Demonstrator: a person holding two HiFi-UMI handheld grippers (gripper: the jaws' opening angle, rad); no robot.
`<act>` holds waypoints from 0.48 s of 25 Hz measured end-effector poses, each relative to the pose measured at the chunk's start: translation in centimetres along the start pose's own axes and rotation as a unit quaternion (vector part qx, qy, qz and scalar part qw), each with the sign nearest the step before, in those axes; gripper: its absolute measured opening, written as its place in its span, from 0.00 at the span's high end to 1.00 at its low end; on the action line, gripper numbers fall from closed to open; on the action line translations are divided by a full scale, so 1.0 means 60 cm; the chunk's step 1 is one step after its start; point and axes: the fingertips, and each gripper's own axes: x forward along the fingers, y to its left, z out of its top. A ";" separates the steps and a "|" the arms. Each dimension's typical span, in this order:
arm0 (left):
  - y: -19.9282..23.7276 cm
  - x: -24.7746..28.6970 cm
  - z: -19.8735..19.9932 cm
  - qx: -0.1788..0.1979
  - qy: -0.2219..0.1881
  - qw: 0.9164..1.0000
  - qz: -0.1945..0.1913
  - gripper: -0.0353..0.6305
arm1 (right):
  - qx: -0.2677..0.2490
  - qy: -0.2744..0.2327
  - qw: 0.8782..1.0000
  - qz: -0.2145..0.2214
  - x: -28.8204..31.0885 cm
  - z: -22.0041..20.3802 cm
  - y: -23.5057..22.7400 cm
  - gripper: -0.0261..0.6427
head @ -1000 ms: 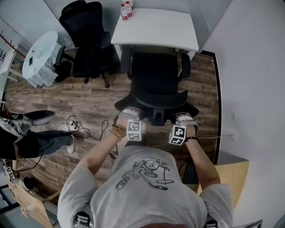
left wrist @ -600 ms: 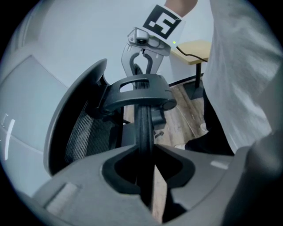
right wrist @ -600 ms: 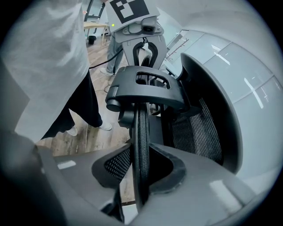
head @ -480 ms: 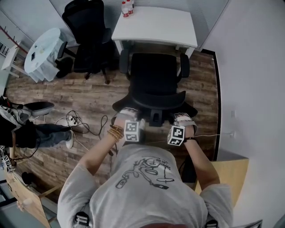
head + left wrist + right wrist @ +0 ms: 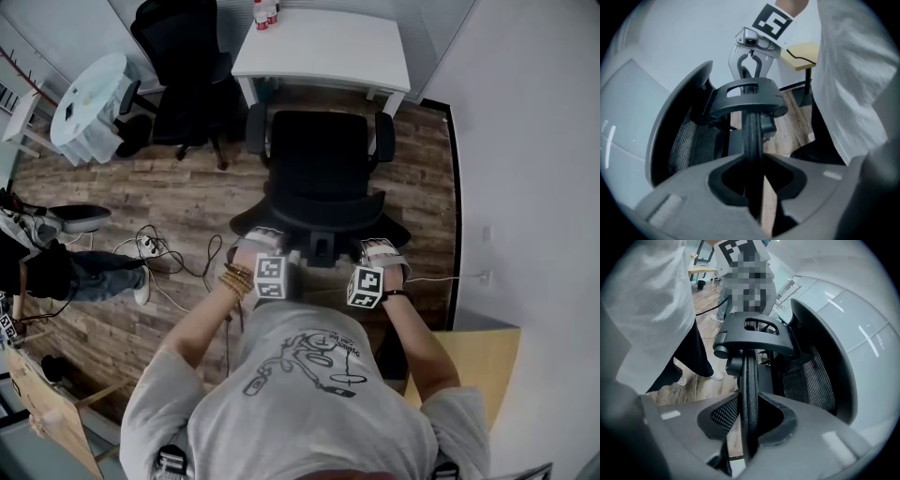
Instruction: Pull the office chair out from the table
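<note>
1. Left gripper (image 5: 754, 176): jaws clamped on the backrest rim (image 5: 752, 136), the thin black edge running straight up between them. Right gripper (image 5: 747, 425): jaws likewise closed on the rim's mesh edge, on the other side of the bracket (image 5: 754, 336).
2. Judged: the hold is on a narrow edge, so the pull wants to be level and equal from both hands. Uneven force would swivel the seat; lifting would tip the back rather than roll the base.
3. The person's body is close behind both grippers. Stepping back, not just bending the arms, looks the better way to make room.
4. Cables (image 5: 164, 255) lie on the floor to the left, near the path. Worth keeping feet and wheels off them.
5. Chair (image 5: 322, 164) stands just in front of the desk (image 5: 323, 52), armrests near its front edge, seat apparently out from under.
6. Second chair (image 5: 183, 66) stands left of the desk and a wall runs along the right, so a straight line back suits.
</note>
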 end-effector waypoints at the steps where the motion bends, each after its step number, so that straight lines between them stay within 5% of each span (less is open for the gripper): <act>1: -0.001 -0.001 0.000 -0.001 0.003 1.000 0.001 0.80 | 0.000 -0.002 1.000 0.001 -0.002 0.001 0.001 0.80; 12: -0.067 -0.029 -0.006 -0.004 0.025 0.999 0.021 0.81 | 0.007 -0.010 1.000 -0.006 -0.034 0.033 0.068 0.80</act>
